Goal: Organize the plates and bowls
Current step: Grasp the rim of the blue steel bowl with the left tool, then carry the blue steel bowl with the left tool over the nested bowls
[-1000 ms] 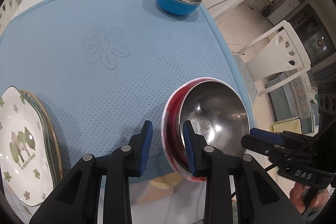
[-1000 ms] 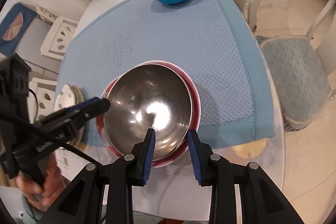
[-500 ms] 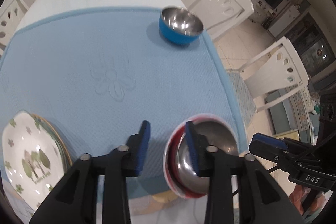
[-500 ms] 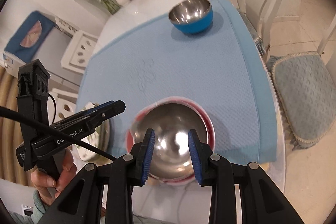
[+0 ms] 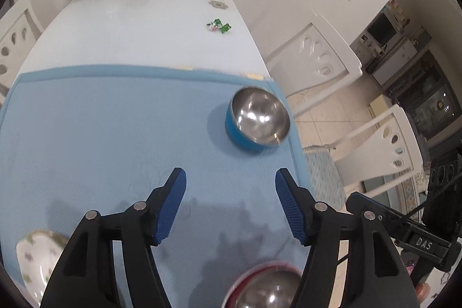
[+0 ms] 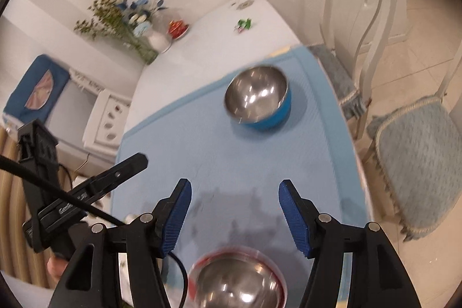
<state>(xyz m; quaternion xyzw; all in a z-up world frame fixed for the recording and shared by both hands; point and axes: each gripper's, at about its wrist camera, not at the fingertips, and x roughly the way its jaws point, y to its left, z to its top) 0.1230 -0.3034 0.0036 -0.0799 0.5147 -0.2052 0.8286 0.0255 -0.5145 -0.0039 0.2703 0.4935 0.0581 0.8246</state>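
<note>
We take the light blue textured mat point(image 5: 109, 134) on the white table point(image 5: 138, 28) as our landmark. Both grippers hover above its near part. The jaws of the left gripper point(image 5: 231, 204) have just been opening and now stand apart, with only the mat between the blue ribbed pads point(image 5: 170, 210). The jaws of the right gripper point(image 6: 234, 211) have also just been opening; they stand apart too, and nothing is between them.

At the near edge of the mat sits the red bowl with a shiny steel inside point(image 6: 238, 283), free of both grippers. At the far right corner of the mat stands the blue bowl with a steel inside point(image 5: 257, 119), upright. At the near left edge of the mat we see the white plate with small green flower prints point(image 5: 37, 259).

On the side of the right gripper, in the left wrist view, we read the white letters "DAS". The writing on the left gripper, in the right wrist view, is too blurred to read.

Beyond the mat, a small green wrapped thing point(image 5: 219, 26) lies on the table.
</note>
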